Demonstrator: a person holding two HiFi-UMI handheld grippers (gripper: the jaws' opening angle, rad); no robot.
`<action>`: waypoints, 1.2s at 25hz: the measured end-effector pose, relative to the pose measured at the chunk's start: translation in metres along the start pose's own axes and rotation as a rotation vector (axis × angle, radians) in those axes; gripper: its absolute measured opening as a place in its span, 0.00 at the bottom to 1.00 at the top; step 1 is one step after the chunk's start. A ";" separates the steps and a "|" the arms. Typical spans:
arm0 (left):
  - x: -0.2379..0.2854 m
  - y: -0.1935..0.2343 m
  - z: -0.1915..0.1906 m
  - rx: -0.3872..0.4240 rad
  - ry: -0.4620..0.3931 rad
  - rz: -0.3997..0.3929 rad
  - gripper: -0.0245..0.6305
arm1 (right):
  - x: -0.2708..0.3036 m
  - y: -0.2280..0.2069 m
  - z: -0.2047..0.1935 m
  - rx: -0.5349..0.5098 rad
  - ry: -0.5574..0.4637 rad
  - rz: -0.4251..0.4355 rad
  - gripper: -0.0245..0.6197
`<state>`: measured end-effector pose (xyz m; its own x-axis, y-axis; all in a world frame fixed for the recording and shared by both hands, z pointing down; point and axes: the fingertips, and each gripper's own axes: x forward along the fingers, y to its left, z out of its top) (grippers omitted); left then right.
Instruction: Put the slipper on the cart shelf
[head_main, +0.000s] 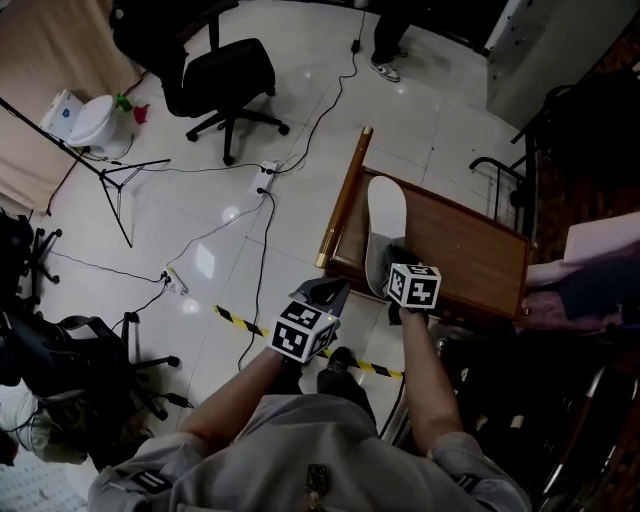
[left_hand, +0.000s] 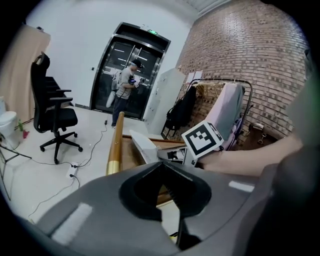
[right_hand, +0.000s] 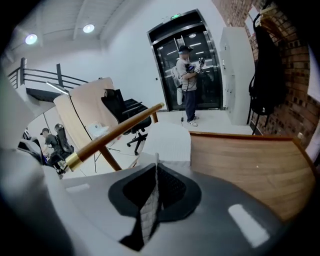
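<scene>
A pale tiled floor (head_main: 300, 120) filled most of the head view, crossed by black cables and a strip of yellow-and-black tape (head_main: 240, 320) at lower centre. Right of centre stood the cart (head_main: 470, 250), its brown wooden shelf seen from above, with a wooden handle bar (head_main: 345, 195) capped in brass running along the shelf's left edge. A black office chair (head_main: 225, 75) stood at the upper left of the frame, well apart from the cart, and a thin black tripod stand (head_main: 110, 180) stood left of it.

The white slipper (head_main: 385, 215) lay on the cart shelf, just inside the handle bar. Its long axis pointed toward the top of the frame, and a ridged white face was turned up.

The right gripper (head_main: 398, 262) sat at the slipper's near end. In the right gripper view its jaws were pressed together on a thin, grid-textured white edge of the slipper, which stood upright between the pads.

The left gripper (head_main: 338, 287) hovered off the cart's near left corner, just beside the right one. In the left gripper view its jaws were closed to a point with nothing between them, and the slipper showed beyond them.
</scene>
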<state>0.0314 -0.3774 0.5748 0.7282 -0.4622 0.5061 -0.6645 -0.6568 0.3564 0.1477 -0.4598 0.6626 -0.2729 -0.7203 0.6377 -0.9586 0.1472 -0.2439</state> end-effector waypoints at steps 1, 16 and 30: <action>0.001 -0.003 0.005 0.009 -0.009 -0.018 0.05 | -0.010 0.001 0.005 0.008 -0.022 -0.004 0.05; 0.002 -0.068 0.056 0.198 -0.033 -0.331 0.05 | -0.192 0.012 0.041 0.074 -0.307 -0.230 0.05; -0.009 -0.221 0.014 0.379 0.048 -0.649 0.05 | -0.372 0.019 -0.062 0.200 -0.442 -0.499 0.05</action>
<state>0.1746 -0.2362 0.4806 0.9400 0.1087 0.3234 0.0053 -0.9525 0.3046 0.2258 -0.1468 0.4659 0.2960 -0.8840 0.3619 -0.9157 -0.3704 -0.1558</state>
